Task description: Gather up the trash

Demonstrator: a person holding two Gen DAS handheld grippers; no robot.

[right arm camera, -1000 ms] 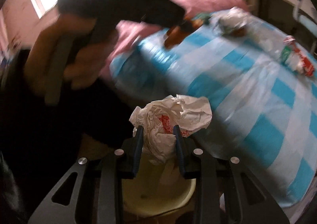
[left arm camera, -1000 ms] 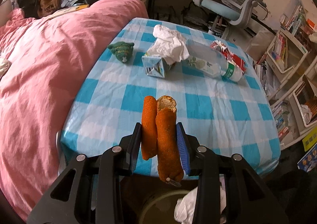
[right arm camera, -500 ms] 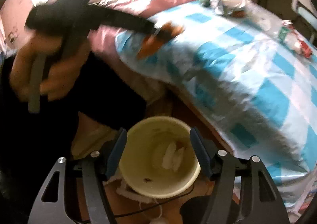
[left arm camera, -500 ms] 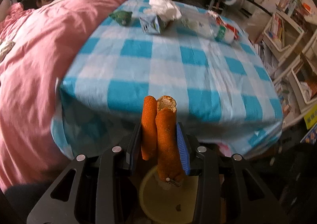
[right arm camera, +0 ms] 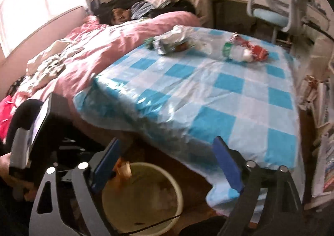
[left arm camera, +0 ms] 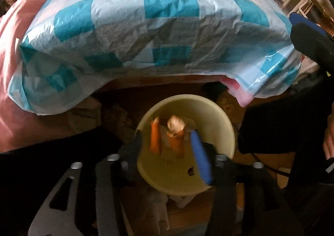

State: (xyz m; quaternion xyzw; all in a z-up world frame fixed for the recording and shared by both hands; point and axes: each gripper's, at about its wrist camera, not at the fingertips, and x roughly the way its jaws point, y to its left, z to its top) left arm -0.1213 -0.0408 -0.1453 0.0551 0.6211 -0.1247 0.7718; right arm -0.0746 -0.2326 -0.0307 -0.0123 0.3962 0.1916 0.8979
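Observation:
My left gripper [left arm camera: 169, 149] points down into a pale yellow bin [left arm camera: 217, 123] on the floor. Its jaws are opening, and two orange bread sticks [left arm camera: 155, 138] hang blurred between them, clear of both pads. My right gripper [right arm camera: 167, 165] is opening wide with nothing between its fingers, above the bin [right arm camera: 146, 204] and facing the table. On the far part of the blue checked tablecloth [right arm camera: 208, 94] lie a carton with tissue [right arm camera: 169, 43], a plastic bottle [right arm camera: 235, 51], a red wrapper [right arm camera: 257, 50] and a small green item [right arm camera: 148, 42].
A pink duvet [right arm camera: 117, 44] covers the bed left of the table, with clothes piled behind. A blue desk chair [right arm camera: 271, 14] stands at the back right, and shelves with books line the right side. The tablecloth edge overhangs the bin.
My left gripper came down from the table to the bin and let go of the bread sticks. My right gripper dropped its crumpled wrapper into the bin, opened wide and swung up toward the table.

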